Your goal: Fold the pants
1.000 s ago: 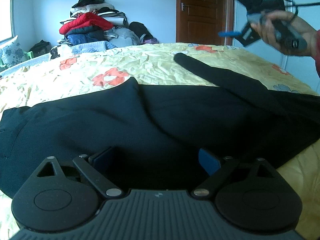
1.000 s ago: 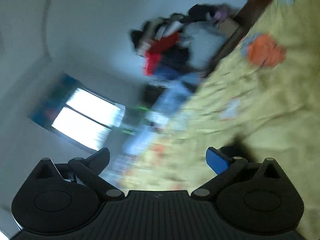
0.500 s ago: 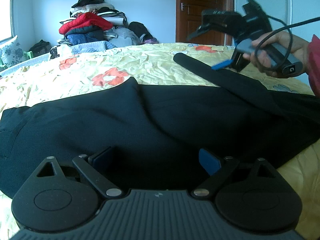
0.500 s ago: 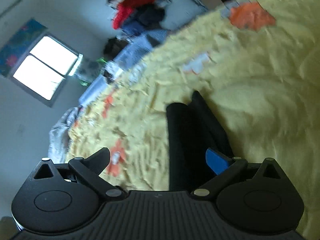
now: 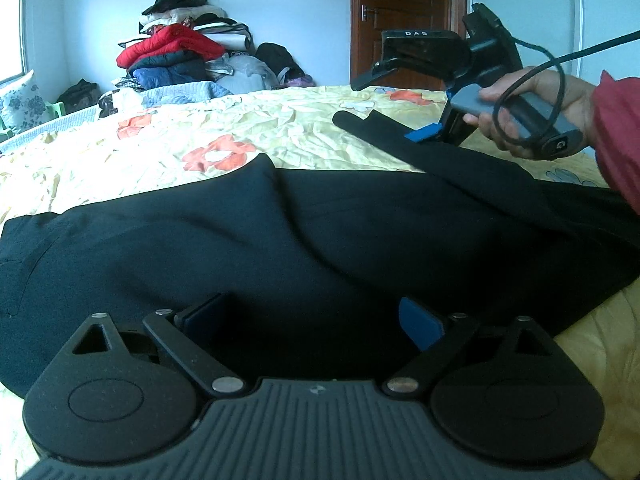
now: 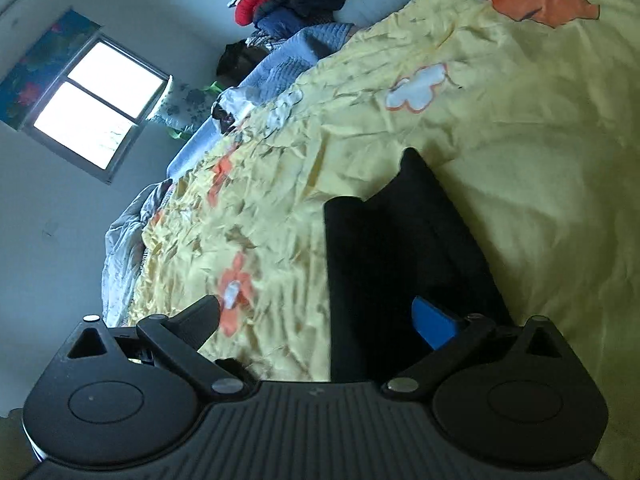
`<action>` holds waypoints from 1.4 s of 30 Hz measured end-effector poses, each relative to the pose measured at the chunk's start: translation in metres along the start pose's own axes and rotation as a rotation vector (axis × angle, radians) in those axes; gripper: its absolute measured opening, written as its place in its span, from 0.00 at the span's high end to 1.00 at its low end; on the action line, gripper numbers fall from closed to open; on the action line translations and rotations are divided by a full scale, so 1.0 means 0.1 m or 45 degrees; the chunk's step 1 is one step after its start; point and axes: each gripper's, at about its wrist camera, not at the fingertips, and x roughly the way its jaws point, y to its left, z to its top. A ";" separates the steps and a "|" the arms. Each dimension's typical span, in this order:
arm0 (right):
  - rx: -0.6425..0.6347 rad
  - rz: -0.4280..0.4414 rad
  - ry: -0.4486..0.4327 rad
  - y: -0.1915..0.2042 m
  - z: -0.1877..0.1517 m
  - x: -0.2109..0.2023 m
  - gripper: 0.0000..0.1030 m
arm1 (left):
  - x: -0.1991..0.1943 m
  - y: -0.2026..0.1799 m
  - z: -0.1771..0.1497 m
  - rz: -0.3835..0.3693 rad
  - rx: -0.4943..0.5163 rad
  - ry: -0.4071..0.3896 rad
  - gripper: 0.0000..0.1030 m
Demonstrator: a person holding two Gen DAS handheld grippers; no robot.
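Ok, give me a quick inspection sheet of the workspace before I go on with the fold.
Surface: bed under a wrinkled yellow flowered sheet.
Job's things: black pants spread across the near edge, one leg stretching away toward the door side.
Clutter: clothes pile beyond the far side of the bed.
Grippers: left tongs open, low over the pants; right tongs open over the leg end, held in a hand.
Cables: black cable looped around the hand.
Surroundings: brown door, window, light walls.
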 end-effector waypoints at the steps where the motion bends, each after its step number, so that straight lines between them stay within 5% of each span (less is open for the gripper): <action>1: 0.003 -0.002 -0.014 -0.01 0.00 0.00 0.00 | 0.00 0.00 0.00 0.000 0.000 0.000 0.06; 4: 0.001 0.012 -0.010 -0.04 0.02 -0.01 0.00 | 0.01 0.00 0.00 -0.004 0.000 0.001 0.06; 7: -0.013 0.170 0.068 -0.04 0.02 0.05 0.00 | 0.01 -0.01 0.00 -0.003 0.000 0.002 0.06; 12: -0.023 0.270 0.083 0.03 0.02 0.21 0.04 | 0.01 -0.01 0.00 -0.003 0.000 0.002 0.05; 15: 0.023 0.230 0.034 0.00 0.09 0.28 0.20 | 0.01 -0.01 0.00 -0.004 0.000 0.002 0.05; 17: 0.026 0.170 0.032 0.00 0.12 0.35 0.57 | 0.01 -0.01 0.00 -0.004 0.000 0.002 0.05; 19: -0.024 0.060 0.054 0.04 0.13 0.41 0.83 | 0.01 -0.01 0.00 -0.004 0.000 0.003 0.05; 23: -0.145 -0.059 0.039 0.12 0.06 0.38 0.94 | 0.01 -0.01 0.00 -0.003 0.000 0.003 0.05; 31: -0.133 -0.058 -0.294 0.20 -0.09 -0.43 0.96 | 0.01 -0.01 0.01 -0.004 0.000 0.003 0.05; 36: 0.023 -0.030 -0.622 -0.03 -0.38 -1.40 0.95 | 0.01 -0.01 0.01 -0.004 0.000 0.003 0.05; 42: 0.235 -0.097 -1.038 -0.42 -1.12 -2.71 0.95 | 0.01 -0.02 0.01 -0.004 0.001 0.003 0.04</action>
